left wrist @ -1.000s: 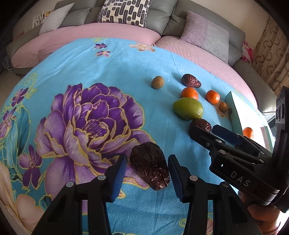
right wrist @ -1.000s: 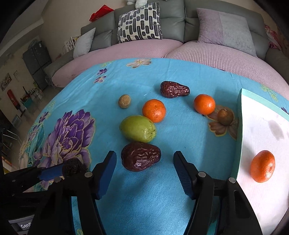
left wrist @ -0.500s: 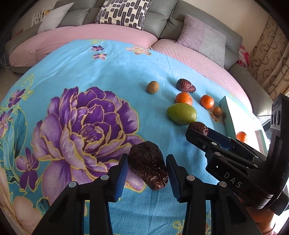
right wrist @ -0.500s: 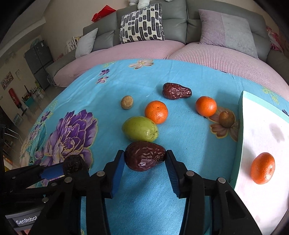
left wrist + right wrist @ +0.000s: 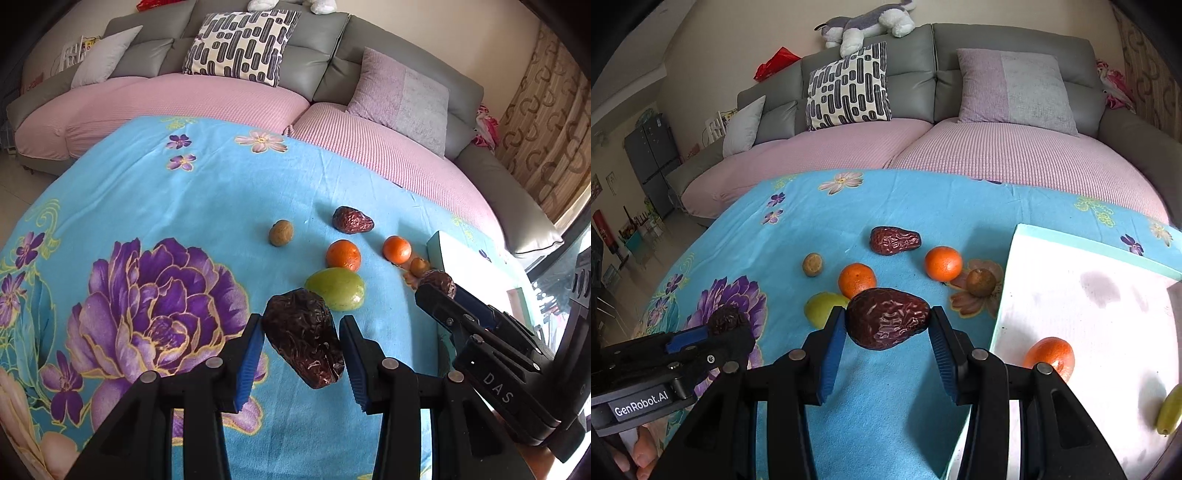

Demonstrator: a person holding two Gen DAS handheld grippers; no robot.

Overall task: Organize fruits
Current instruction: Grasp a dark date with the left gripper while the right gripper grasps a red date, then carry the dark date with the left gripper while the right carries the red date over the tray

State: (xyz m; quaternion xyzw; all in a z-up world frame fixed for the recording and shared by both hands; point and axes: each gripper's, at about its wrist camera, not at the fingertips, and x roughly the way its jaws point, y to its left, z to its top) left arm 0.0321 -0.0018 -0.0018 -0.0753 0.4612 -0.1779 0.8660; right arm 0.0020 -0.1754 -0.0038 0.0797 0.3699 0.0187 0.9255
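Note:
My left gripper (image 5: 301, 325) is shut on a dark wrinkled date (image 5: 303, 347) and holds it above the blue flowered cloth (image 5: 207, 206). My right gripper (image 5: 887, 314) is shut on a second dark date (image 5: 888, 319), lifted in front of a green fruit (image 5: 823, 308) and an orange (image 5: 857, 280). Each view shows the other gripper off to one side with its date. A third date (image 5: 894, 240), another orange (image 5: 943, 263) and two small brown fruits (image 5: 812, 264) (image 5: 981, 282) lie on the cloth.
A white tray with a teal rim (image 5: 1089, 254) lies at the right, with an orange (image 5: 1050, 357) and a green fruit (image 5: 1169, 411) on it. A pink and grey sofa (image 5: 997, 155) curves behind the table. A hand (image 5: 639, 454) shows at the lower left.
Both grippers were open around dates lying on the cloth; they have shut on them and raised them, and both views now tilt up toward the sofa.

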